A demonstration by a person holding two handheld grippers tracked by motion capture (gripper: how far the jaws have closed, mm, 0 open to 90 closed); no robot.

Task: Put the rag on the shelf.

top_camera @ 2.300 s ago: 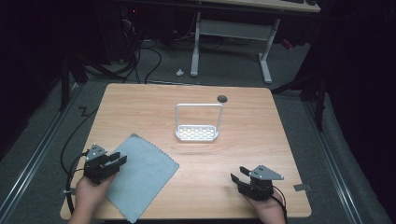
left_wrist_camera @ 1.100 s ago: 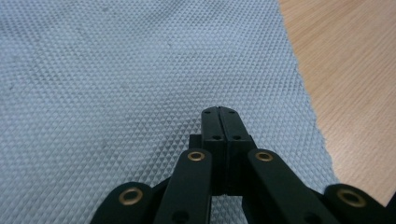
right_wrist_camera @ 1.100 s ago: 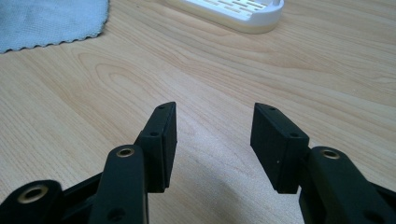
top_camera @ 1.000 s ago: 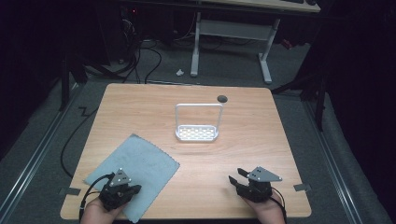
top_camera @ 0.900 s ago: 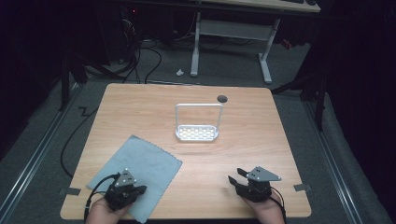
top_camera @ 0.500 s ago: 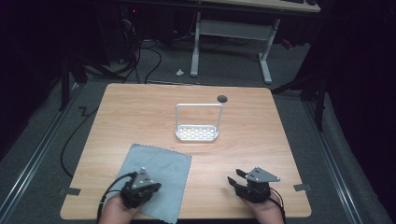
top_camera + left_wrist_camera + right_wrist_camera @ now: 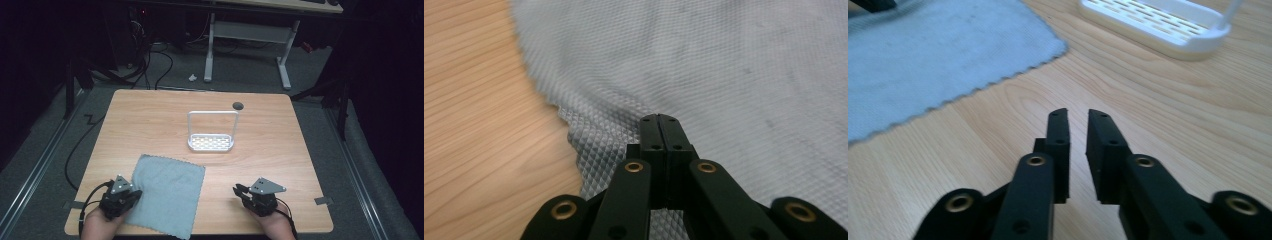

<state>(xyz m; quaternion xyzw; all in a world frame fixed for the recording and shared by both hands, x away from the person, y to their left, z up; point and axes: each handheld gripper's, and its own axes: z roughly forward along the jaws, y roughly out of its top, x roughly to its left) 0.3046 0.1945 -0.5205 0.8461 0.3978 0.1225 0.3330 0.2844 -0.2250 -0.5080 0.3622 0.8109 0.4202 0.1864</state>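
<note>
Dragged cloth (image 7: pixel 169 192) rightward, left gripper (image 7: pixel 131 196) low, pinching its edge; right gripper (image 7: pixel 239 190) resting low, jaws just closing, slight gap, nothing between.

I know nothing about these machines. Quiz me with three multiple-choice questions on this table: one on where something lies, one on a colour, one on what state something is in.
1. Where does the grey cloth lie on the table?
A. at the near edge, by the left gripper
B. at the far edge
C. inside the white rack

2. What colour is the small rack with the tall handle?
A. red
B. white
C. black

3. What is the left gripper doing?
A. standing wide open above the rack
B. lying on the floor
C. shut on the cloth's edge

Answers:
1 A, the high view shows the cloth near the person, beside the left gripper.
2 B, the rack is white in the high view and the right gripper view.
3 C, the left gripper view shows the jaws closed together, pinching the cloth.
</note>
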